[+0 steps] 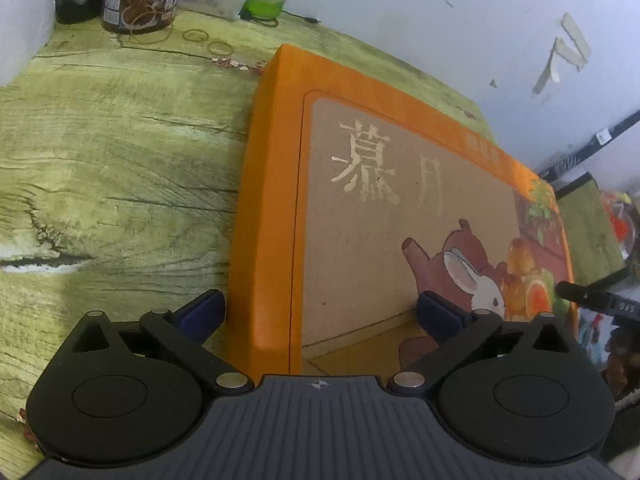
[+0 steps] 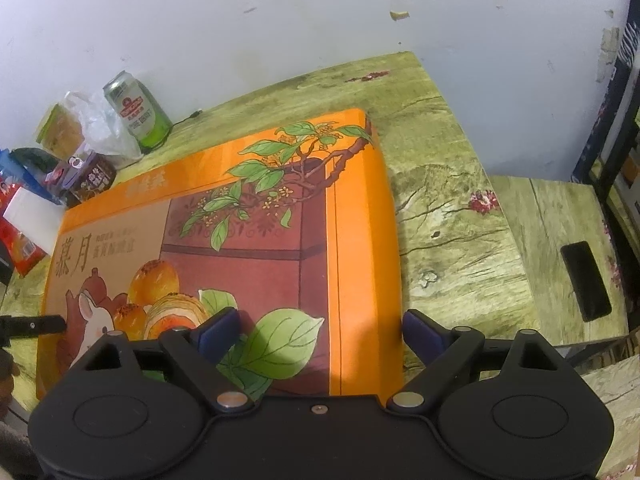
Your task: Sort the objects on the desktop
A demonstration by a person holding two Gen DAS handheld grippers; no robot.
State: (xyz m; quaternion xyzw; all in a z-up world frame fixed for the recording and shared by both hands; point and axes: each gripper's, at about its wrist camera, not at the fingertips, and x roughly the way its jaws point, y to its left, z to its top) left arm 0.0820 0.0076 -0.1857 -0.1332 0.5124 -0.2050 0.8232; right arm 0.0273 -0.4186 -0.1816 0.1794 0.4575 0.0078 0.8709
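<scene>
A big orange gift box (image 1: 360,200) with a rabbit and teapot picture lies flat on the green wood-pattern table (image 1: 100,160). My left gripper (image 1: 320,308) is open and straddles the box's near left edge: one blue pad hangs beside the orange side wall, the other over the lid. In the right wrist view the same box (image 2: 260,220) shows leaves and pastries. My right gripper (image 2: 320,328) is open across the box's near right edge, one pad above the lid, the other out past the side over the table (image 2: 460,240). Neither gripper holds anything.
At the back left stand a green beer can (image 2: 138,114), a plastic bag (image 2: 100,128), a purple-lidded tub (image 1: 140,0) and loose rubber bands (image 1: 196,35). A white block (image 1: 20,20) sits at far left. A black phone (image 2: 586,280) lies on a lower surface to the right.
</scene>
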